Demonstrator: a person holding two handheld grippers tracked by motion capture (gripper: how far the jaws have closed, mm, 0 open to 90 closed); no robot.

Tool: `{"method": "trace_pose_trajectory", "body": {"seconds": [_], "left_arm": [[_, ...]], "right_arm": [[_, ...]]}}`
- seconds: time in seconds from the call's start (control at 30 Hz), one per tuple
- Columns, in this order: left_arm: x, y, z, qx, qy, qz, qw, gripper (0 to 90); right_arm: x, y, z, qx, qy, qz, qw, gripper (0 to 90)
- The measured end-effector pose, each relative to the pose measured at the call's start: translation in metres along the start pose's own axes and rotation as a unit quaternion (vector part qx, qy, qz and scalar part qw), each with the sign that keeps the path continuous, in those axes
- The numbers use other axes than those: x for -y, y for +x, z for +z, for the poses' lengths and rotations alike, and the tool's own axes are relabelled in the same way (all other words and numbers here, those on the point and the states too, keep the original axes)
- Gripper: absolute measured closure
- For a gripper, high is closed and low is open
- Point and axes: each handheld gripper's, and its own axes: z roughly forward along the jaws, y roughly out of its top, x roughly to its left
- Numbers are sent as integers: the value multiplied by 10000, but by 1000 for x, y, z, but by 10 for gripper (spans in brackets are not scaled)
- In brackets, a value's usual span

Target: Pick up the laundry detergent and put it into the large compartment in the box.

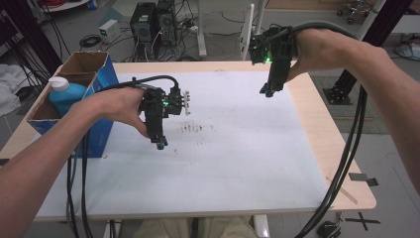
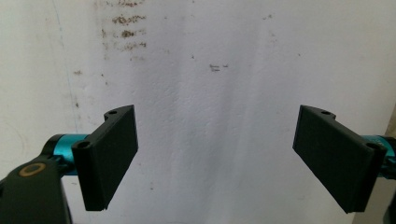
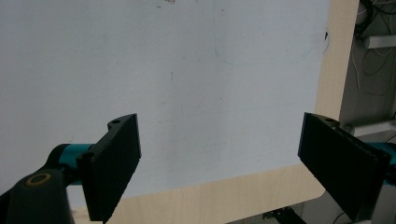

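We hold both claws wide open and empty above the bench [image 1: 327, 124]. The left claw [image 1: 161, 144] hangs low over the white sheet [image 1: 237, 148], just beside a patch of brown stains [image 1: 192, 128]; the right claw [image 1: 266, 91] hovers higher, toward the far right. The nearest thing to take is the blue plastic bottle with a white cap [image 1: 63, 93], standing in the open cardboard box with blue sides [image 1: 99, 74] at the far left edge. We judge it stiff, smooth, and possibly heavy with liquid, so we would grip below the cap, at the neck. The box walls crowd it and may block a sideways approach.
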Motion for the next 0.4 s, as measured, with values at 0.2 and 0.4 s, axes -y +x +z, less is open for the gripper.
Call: {"method": "trace_pose_trajectory", "body": {"seconds": [0.2,0.4], "left_arm": [[0,1,0,22,-9,-10,10000,141],[0,1,0,10,-42,-28,10000,141]], "right_arm": [[-3,1,5,-49,-22,3,10000,124],[-3,1,8,-77,-5,-6,10000,124]]}}
